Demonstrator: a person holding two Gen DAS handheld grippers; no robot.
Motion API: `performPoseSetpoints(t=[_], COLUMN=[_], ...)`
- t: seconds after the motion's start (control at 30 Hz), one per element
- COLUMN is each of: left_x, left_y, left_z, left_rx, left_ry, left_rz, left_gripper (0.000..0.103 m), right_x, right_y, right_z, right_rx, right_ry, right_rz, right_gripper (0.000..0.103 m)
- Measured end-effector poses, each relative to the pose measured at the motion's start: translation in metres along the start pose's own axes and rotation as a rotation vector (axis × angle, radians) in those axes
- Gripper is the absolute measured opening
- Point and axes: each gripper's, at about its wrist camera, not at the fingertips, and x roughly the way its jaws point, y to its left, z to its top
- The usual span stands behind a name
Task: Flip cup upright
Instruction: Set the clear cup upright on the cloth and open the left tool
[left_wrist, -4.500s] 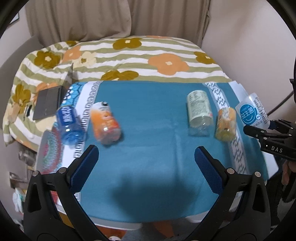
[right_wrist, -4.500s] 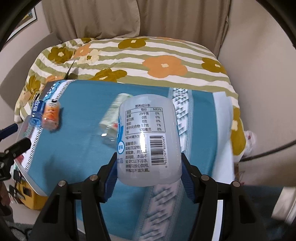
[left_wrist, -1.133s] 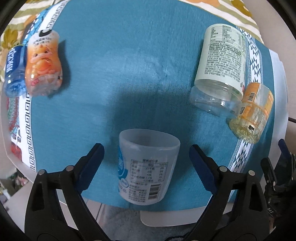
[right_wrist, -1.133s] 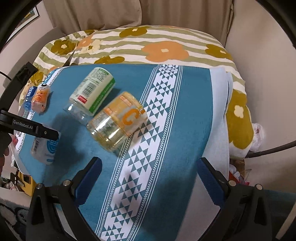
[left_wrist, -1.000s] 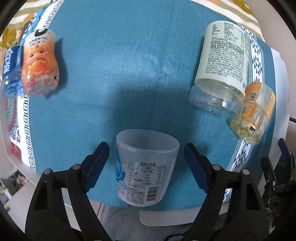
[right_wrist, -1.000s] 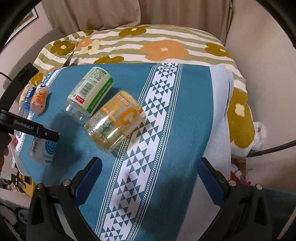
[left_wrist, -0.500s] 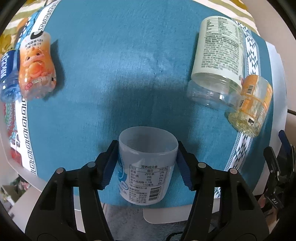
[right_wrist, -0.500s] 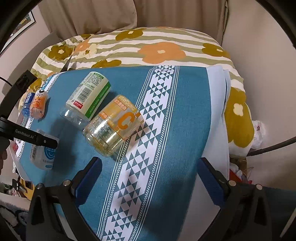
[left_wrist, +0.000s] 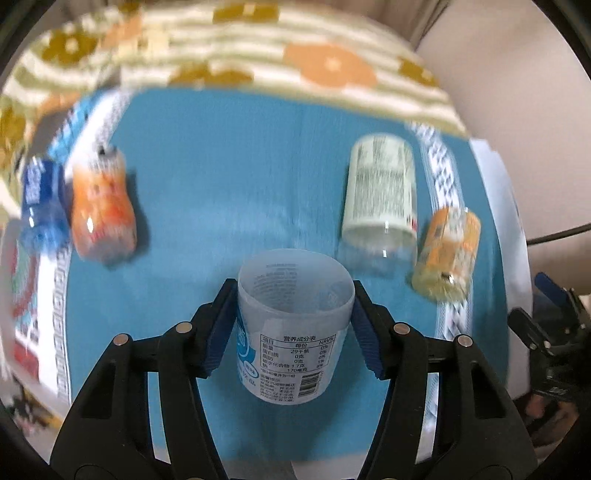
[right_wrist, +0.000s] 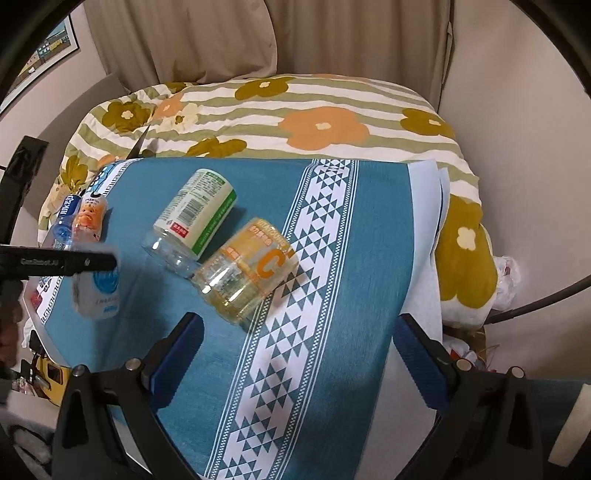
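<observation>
A translucent white cup (left_wrist: 291, 328) with a printed label and barcode sits between the blue pads of my left gripper (left_wrist: 293, 325), which is shut on it; its open mouth faces away and up, tilted. In the right wrist view the same cup (right_wrist: 98, 291) hangs at the left above the teal cloth, held by the left gripper's black finger (right_wrist: 55, 263). My right gripper (right_wrist: 299, 354) is open and empty over the front of the teal cloth (right_wrist: 332, 240).
On the cloth lie a green-white cup (left_wrist: 380, 195) and an orange cup (left_wrist: 447, 254) on their sides at the right, an orange bottle (left_wrist: 101, 206) and a blue bottle (left_wrist: 40, 199) at the left. A flowered blanket (right_wrist: 295, 107) lies behind.
My left gripper closed on the white cup and lifted it, tilting its view up toward the blanket. The right gripper stayed open and barely moved.
</observation>
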Motion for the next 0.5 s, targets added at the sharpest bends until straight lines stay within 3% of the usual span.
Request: performPoseSetpoints(t=[0.1,0.27,0.5], left_x=[-0.008,-0.002,0.017], left_y=[0.001,0.007,0.001], left_z=[-0.002,-0.013,-0.024], left_rx=[0.029,0.078,0.091], left_ry=[-0.155,-0.321,-0.383], left_rz=[-0.016,0.002,0.001], left_gripper=[0.064,0.064,0.064], right_x=[0.000,0.001,0.005], right_y=[0.006,0.018,0.025], right_z=[-0.003,-0.006,-0.009], right_rx=[-0.019,-0.081,-0.074], right_ry=[0.006,0.007,0.000], right_rz=[-0.012,-0.070,-0.076], right_gripper=[0.102,0.102,0.102])
